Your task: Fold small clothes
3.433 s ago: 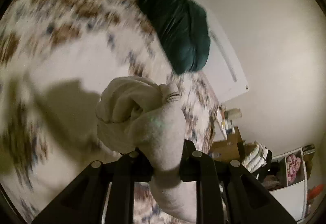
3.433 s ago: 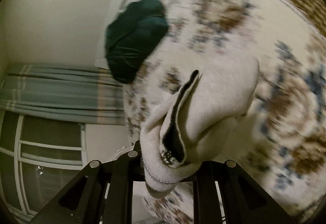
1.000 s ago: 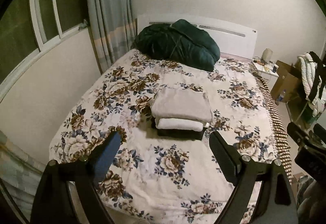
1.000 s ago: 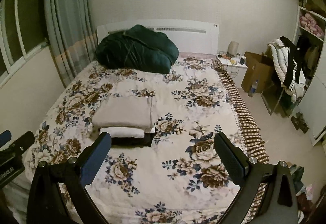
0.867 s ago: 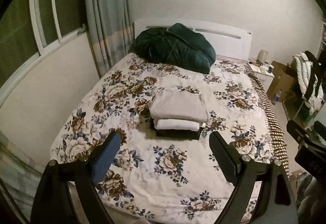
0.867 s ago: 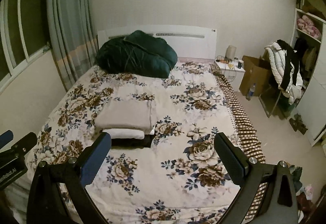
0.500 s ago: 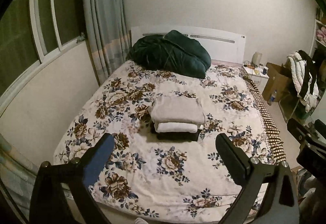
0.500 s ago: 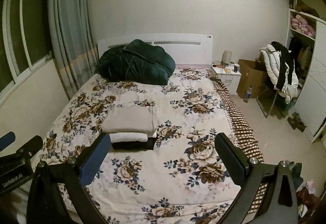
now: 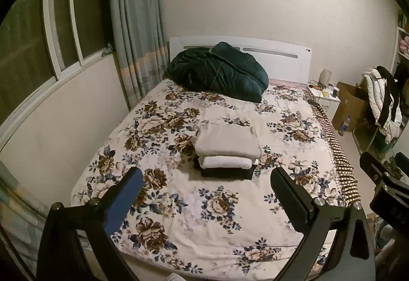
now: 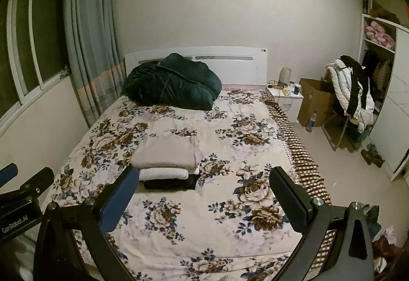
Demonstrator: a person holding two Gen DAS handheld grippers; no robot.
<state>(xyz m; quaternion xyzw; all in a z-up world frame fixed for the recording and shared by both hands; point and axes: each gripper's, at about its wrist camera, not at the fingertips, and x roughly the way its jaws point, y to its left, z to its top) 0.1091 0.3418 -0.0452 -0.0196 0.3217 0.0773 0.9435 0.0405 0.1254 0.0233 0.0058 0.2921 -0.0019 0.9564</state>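
Stack (image 9: 227, 150) of folded clothes sits mid-bed on the floral cover (image 9: 209, 206). Three layers: beige piece (image 9: 228, 139) on top, white piece (image 9: 226, 162) under it, black piece (image 9: 226, 173) at the bottom. Edges roughly squared. Same stack in the right view (image 10: 166, 165), left of centre.

Left gripper (image 9: 207, 183) held high and well back from the foot of the bed, pointed level at the stack. Jaws spread wide, nothing between them, touching nothing; blue pad (image 9: 122, 200) on one finger, black on the other. Right gripper (image 10: 203, 182) in the same pose, just beside the left, jaws equally wide and empty. Each wrist view catches the other tool's body at its edge.

Against 3.4 s ago: then each gripper was clamped on a beige garment, close over the cover. Now both are released and the beige piece lies on the stack. Over the last second both tools have backed away from the bed and risen; the stack has not shifted.

Around: green duvet (image 9: 217, 71) bunched against the white headboard (image 9: 276, 55). Curtain (image 9: 133, 25) and window (image 9: 64, 20) to the left. Nightstand (image 10: 285, 99), cardboard box (image 10: 314, 101) and a chair with jackets (image 10: 352, 91) to the right; white shelves (image 10: 381, 38) beyond.
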